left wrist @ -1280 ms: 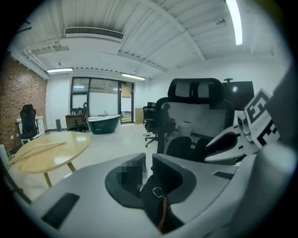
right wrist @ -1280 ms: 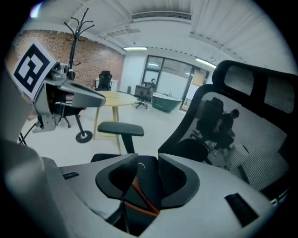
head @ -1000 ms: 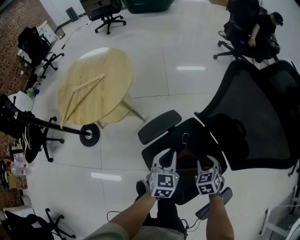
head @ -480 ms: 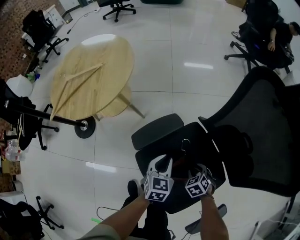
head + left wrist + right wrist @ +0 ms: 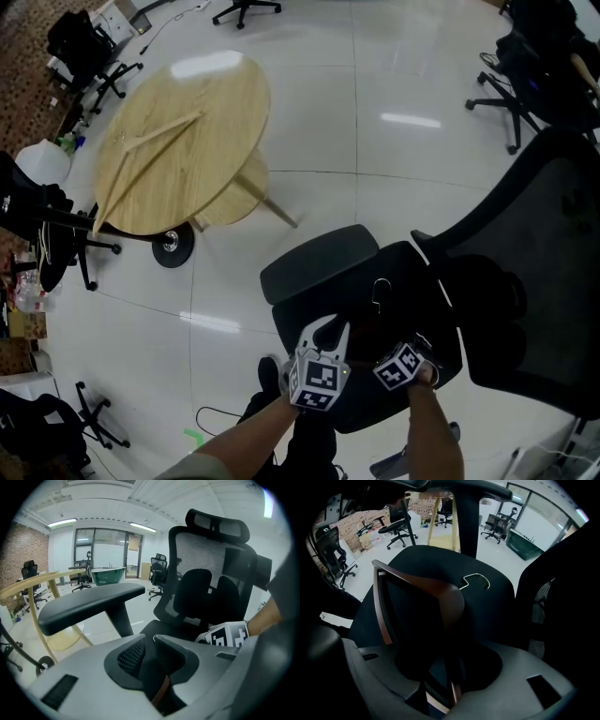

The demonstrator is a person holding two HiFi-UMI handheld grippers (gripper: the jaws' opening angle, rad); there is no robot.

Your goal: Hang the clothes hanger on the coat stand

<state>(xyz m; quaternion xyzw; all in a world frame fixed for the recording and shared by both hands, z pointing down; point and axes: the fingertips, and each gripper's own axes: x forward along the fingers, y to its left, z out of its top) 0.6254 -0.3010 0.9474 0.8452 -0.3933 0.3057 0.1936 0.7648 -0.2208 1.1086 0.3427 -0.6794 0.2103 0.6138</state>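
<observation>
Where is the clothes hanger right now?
In the right gripper view's centre, the wooden clothes hanger rests on the black office chair seat, hook toward the armrest post.

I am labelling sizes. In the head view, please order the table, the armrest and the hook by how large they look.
1. table
2. armrest
3. hook
No two look alike. The table lies farther from the camera, yet looks largest.

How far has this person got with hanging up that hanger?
Nothing is done yet: the wooden hanger lies on the office chair seat. In hand: the right gripper, whose fingers have just been opening, straddles the hanger without pressing it; the left gripper is open too. Left: grip, lift, carry it to the coat stand by the round table and hook it on.
</observation>
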